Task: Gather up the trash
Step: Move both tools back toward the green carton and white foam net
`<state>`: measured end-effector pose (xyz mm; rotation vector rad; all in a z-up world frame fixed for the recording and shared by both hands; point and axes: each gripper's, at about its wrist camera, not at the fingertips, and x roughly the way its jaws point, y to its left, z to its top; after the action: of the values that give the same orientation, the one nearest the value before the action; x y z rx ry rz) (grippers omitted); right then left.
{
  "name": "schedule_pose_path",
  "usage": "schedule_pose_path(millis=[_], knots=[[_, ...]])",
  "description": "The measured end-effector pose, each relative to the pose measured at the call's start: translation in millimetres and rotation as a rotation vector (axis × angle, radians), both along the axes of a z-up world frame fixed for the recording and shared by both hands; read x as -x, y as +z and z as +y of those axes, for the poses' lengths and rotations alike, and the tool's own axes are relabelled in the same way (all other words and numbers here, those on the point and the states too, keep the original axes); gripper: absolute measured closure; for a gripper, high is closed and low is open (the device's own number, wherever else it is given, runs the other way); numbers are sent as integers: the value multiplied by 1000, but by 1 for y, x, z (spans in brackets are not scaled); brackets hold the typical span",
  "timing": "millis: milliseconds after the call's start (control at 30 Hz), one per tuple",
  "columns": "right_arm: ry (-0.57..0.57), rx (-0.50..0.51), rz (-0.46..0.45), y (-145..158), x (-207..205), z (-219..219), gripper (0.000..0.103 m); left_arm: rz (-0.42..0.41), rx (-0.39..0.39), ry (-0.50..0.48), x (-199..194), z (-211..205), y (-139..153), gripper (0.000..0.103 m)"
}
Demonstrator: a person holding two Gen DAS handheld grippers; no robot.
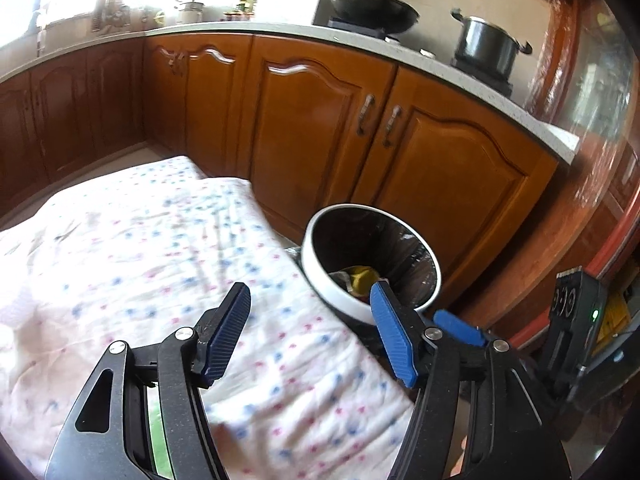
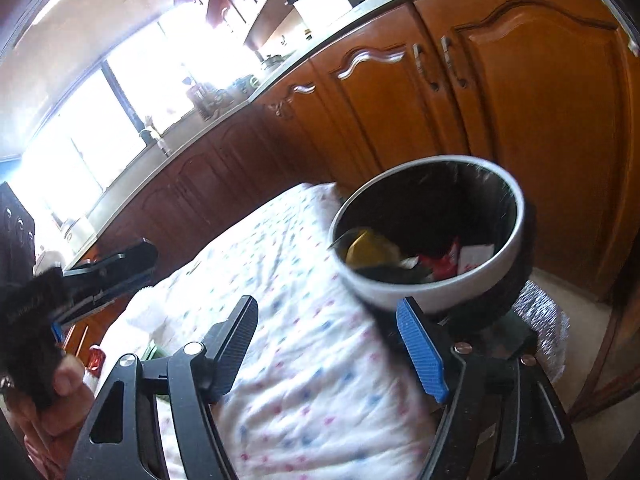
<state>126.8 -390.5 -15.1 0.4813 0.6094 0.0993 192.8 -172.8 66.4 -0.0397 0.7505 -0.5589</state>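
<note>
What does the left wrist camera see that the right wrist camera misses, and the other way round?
Only the left wrist view shows the steel pot on the stove and the whole wok. Only the right wrist view shows the bright window and the red wrapper in the bin. Both show the white-rimmed trash bin, the yellow scrap inside it, the dotted cloth and the wooden cabinets.

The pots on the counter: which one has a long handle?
The black wok, left of the steel pot. Its long handle sticks out leftward; the steel pot only has short side handles.
</note>
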Motion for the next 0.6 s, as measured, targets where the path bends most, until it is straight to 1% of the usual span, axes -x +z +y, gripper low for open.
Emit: schedule_pose_path(millis=[233,333,467,600], knots=[[65,10,2,-6,9,37,29,-8,11,103,3,59,-1,39],[84,20,-1,-9,13,50,26,-12,9,157,5,84,-5,39],[107,32,5,-16,16,66,25,2,14,225,10,119,-16,39],[126,34,21,-22,17,77,25,30,-1,303,15,151,-36,39]])
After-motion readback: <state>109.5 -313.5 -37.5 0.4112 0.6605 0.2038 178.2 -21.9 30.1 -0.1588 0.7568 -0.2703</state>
